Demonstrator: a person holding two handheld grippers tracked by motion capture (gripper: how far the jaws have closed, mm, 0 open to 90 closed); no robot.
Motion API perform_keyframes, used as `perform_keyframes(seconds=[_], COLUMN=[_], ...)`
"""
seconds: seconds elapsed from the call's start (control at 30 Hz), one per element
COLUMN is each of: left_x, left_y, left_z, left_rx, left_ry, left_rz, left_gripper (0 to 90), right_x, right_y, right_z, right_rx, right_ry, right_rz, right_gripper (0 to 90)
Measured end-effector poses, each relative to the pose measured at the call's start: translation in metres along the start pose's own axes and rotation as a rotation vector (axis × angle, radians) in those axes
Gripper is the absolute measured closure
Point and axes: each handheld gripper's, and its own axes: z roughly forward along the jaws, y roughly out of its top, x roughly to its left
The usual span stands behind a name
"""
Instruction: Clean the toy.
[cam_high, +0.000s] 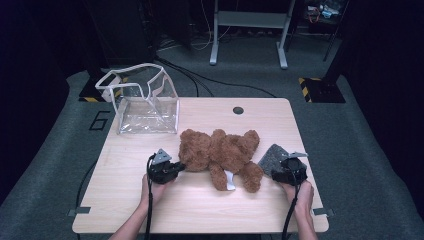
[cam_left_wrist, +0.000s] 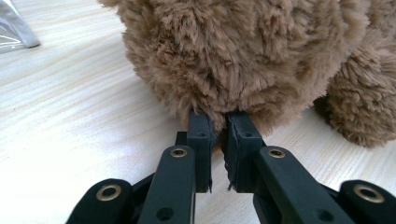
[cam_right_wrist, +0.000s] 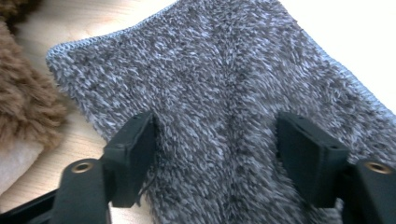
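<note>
We are working on a brown teddy bear (cam_high: 220, 155) that is lying on its back across the middle of the light wooden counter (cam_high: 200, 210), with a white tag showing at its near side. Our left gripper (cam_high: 172, 169) is sitting at the bear's left end, and its fingers (cam_left_wrist: 201, 135) are drawn nearly together, pinching a tuft of the brown fur (cam_left_wrist: 243, 60) between their tips. Just right of the bear, touching or almost touching its leg, a grey fuzzy cloth (cam_high: 274, 157) is lying flat on the counter. Our right gripper (cam_high: 289, 172) is resting over the near part of that cloth; its fingers (cam_right_wrist: 135, 154) are standing about half open, one on each side of a stretch of the grey pile (cam_right_wrist: 219, 93), and we are not seeing them press on it. Farther back, at the counter's far left corner, a clear plastic bag (cam_high: 145, 102) with white trim is standing open, well apart from the bear. Our hands are coming in from the near edge, cables trailing from both grippers.
</note>
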Motion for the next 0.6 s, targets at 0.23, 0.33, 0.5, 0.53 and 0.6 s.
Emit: perform_keyframes(seconds=[0.23,0.33,0.5,0.53,0.6], left_x=[0.001,0.001,-0.001,0.000,-0.002], left_y=[-0.008,-0.010,-0.011,-0.011,-0.010], left_z=[0.003,0.004,0.003,0.002,0.003], left_rx=[-0.027,-0.044,-0.052,-0.053,-0.046], left_ry=[-0.009,-0.005,0.006,0.004,0.016], left_rz=[-0.026,-0.021,0.012,0.012,0.027], left_gripper=[82.9,82.9,83.1,83.1,83.2], right_x=[-0.001,-0.003,-0.006,-0.006,-0.007], right_y=[-0.002,-0.003,-0.004,-0.004,-0.005], right_z=[-0.001,-0.002,-0.004,-0.003,-0.004], right_rx=[-0.012,-0.019,-0.017,-0.024,-0.030], right_ry=[0.012,0.009,0.009,0.009,0.007], right_rz=[0.008,-0.007,-0.003,-0.007,-0.007], right_gripper=[47.2,54.8,64.3,65.9,70.5])
